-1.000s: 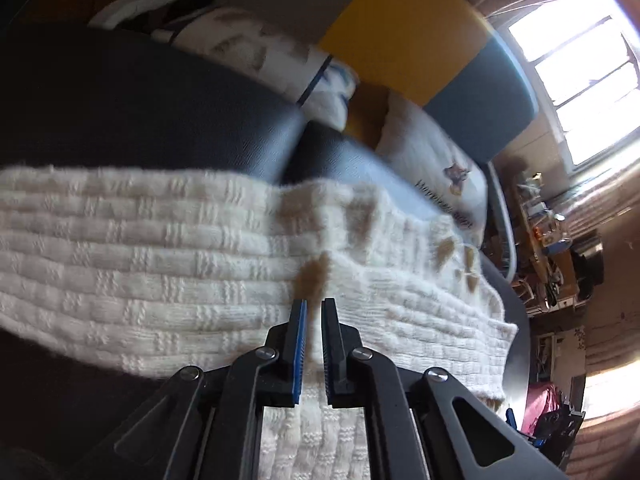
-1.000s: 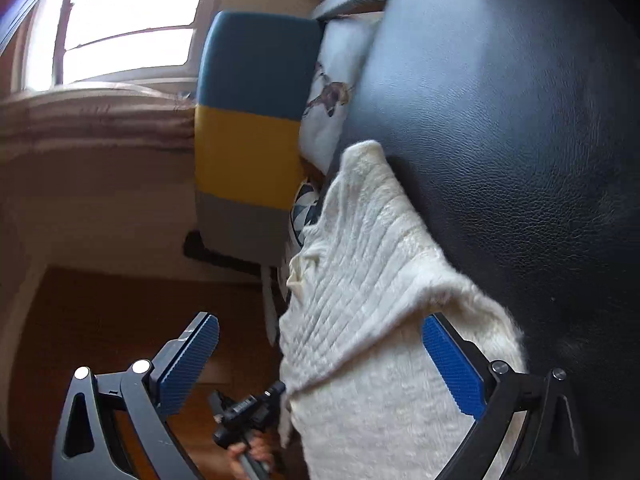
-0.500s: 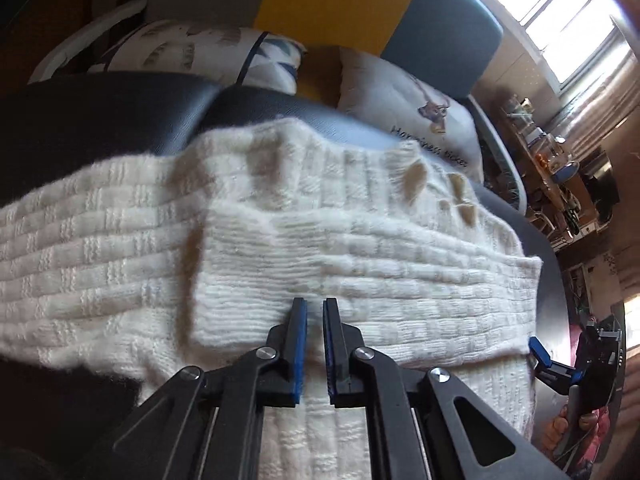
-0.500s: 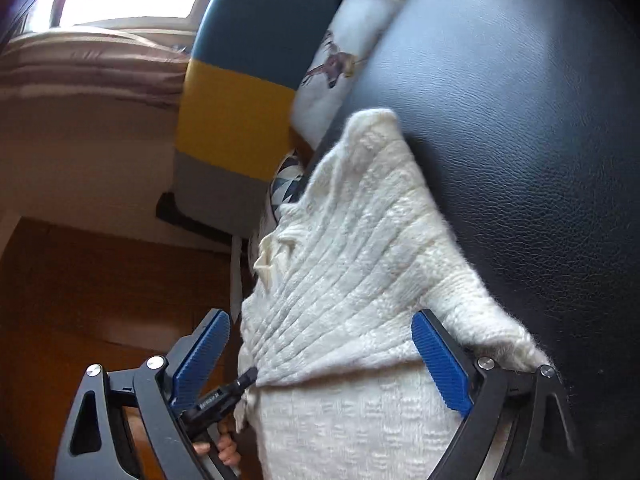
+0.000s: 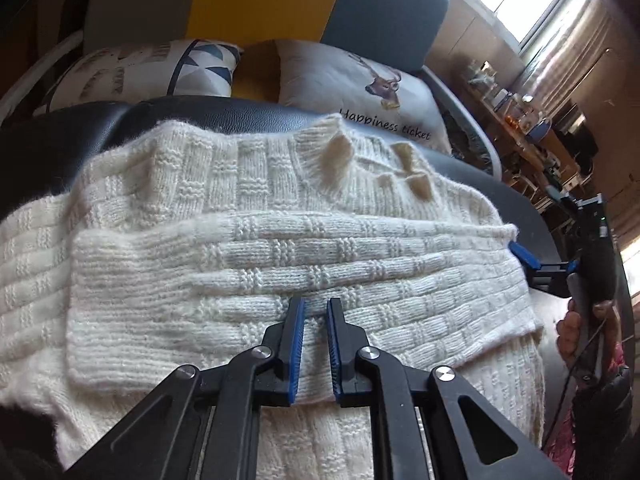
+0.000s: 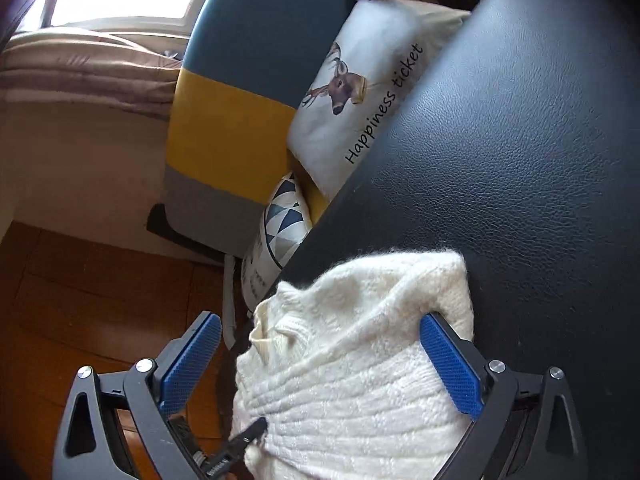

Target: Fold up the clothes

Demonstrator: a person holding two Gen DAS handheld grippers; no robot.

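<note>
Left gripper [image 5: 314, 346], jaws just parting and letting go, leaves the sleeve [image 5: 280, 272] folded across the sweater [image 5: 192, 168], while right gripper [image 6: 320, 364] gapes empty.

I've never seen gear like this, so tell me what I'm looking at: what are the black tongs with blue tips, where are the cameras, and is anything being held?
Those tongs are hand-held grippers, one in each of a person's hands, each carrying a camera that looks along its fingers. One picture looks along the left gripper, the other along the right gripper. A cream knitted sweater lies partly folded on a black leather surface, with a deer cushion behind. The left gripper's jaws have just been opening and pinch nothing; the right gripper is wide open around the sweater's edge, not holding it.
</note>
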